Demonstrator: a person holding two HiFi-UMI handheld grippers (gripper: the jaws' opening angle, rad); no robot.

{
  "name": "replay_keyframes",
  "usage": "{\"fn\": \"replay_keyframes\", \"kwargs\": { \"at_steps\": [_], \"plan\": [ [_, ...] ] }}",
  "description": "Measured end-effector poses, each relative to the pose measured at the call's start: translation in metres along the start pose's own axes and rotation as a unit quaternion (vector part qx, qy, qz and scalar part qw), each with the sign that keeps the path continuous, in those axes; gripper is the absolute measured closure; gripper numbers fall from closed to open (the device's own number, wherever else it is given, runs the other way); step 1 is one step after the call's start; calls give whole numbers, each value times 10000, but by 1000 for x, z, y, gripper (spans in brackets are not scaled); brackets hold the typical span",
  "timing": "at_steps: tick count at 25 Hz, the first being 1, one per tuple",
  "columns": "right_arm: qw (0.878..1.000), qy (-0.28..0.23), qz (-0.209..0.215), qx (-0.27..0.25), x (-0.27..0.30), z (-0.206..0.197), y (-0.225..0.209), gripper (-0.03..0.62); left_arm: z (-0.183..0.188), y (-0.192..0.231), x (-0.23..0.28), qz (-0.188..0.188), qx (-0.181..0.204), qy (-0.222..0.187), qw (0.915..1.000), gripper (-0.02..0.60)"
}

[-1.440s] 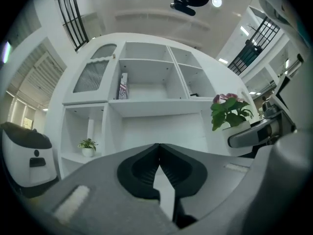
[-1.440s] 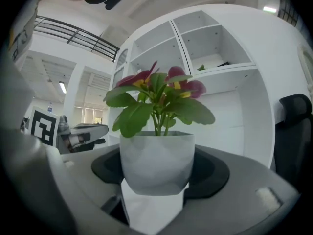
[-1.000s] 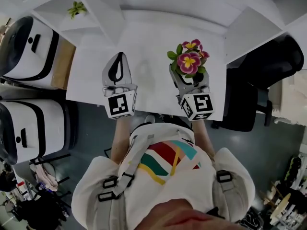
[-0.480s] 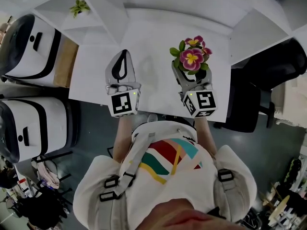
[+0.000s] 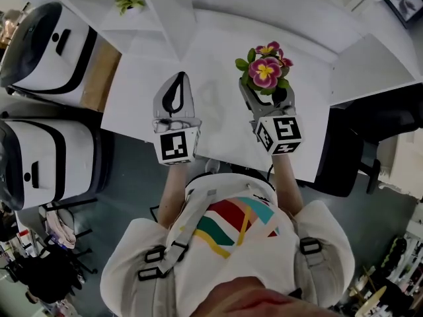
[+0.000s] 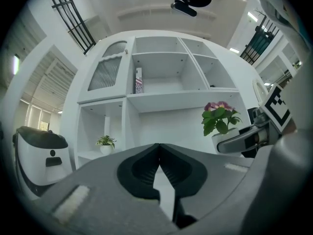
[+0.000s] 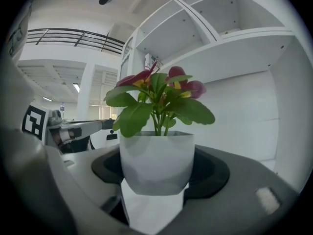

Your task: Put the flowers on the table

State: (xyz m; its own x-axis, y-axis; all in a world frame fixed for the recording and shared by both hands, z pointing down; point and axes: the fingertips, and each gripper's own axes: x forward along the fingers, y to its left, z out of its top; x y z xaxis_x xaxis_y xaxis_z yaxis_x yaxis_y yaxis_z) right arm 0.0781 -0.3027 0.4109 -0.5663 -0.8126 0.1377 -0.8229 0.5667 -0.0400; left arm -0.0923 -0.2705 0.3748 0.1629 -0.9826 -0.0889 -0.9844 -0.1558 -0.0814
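A: Over the white bench (image 5: 218, 127), in front of the open shelves (image 6: 161, 82), what did the person carry?

B: Two claws, both pointing about level toward the shelves. The right claw (image 5: 266, 96) had its jaws wide apart and pressed on the two sides of a small white pot (image 7: 156, 165). The left claw (image 6: 157, 153) was empty, with its jaws closed together.

A: And the flowers (image 5: 266, 70)?

B: They stood upright in the pot, pink and yellow above green leaves, with the stems pointing straight up.

A: Where was the pot in relation to the bench?

B: It was above the right part of the bench, with bare surface directly under it. I could not tell if the bottom touched. I think the move that remained was straight down, keeping the pot vertical, and then opening the jaws. The left claw was well apart, at the left side.
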Motion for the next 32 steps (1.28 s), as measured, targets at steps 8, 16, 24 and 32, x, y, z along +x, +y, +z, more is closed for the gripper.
{"fn": "replay_keyframes", "kwargs": {
  "at_steps": [8,16,24,32],
  "plan": [
    [9974,548,463,-106,70,-22,0,273,-13,3,10,7,-251,147,9996,577],
    [9890,1152,811,-452,159,-65,-6,273,-38,4,26,12,-514,390,9979,577],
    [9767,1751,1044,-668,230,-122,-10,273,-83,23,16,386,-694,846,9932,577],
    [9724,2028,907,-715,296,-164,-17,273,-101,43,3,680,-701,1058,9896,577]
  ]
}}
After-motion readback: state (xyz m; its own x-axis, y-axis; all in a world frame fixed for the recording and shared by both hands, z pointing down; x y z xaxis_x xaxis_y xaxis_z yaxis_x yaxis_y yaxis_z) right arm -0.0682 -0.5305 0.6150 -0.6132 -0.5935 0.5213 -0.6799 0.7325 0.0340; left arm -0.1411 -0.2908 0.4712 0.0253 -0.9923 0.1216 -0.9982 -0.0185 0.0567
